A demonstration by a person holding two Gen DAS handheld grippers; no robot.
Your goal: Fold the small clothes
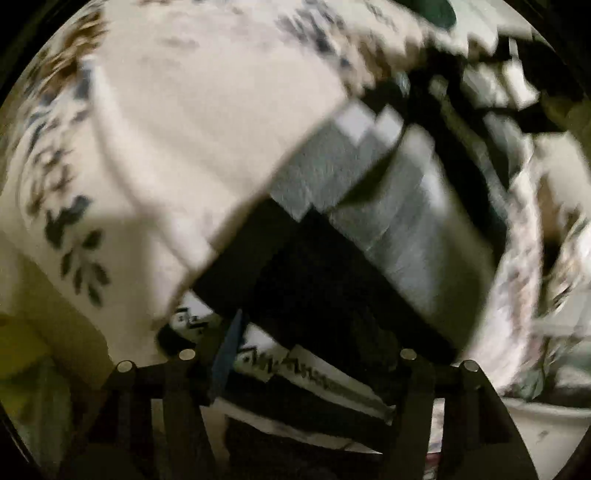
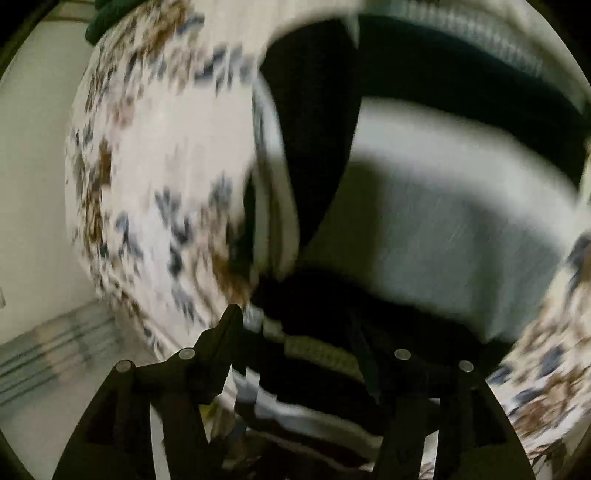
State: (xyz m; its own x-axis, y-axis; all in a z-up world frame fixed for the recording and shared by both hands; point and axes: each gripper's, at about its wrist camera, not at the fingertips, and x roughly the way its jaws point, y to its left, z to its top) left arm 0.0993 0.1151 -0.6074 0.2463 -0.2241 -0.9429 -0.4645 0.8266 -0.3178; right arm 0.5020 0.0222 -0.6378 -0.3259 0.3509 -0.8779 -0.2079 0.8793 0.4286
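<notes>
Both views are motion-blurred. A black, grey and white striped garment (image 1: 388, 229) fills the middle of the left wrist view and drapes over my left gripper (image 1: 314, 343). Only its left finger (image 1: 227, 354) shows; the right one is hidden under the cloth. The same striped garment (image 2: 443, 206) fills the right wrist view and lies across my right gripper (image 2: 310, 332). Its left finger (image 2: 225, 332) shows at the cloth's edge; the right finger is covered. I cannot tell whether either gripper pinches the cloth.
A white bedspread with blue and brown leaf print (image 1: 177, 122) lies under the garment and also shows in the right wrist view (image 2: 159, 177). A dark green item (image 2: 101, 18) sits at the far top left. A pale wall or floor (image 2: 33, 184) is at the left.
</notes>
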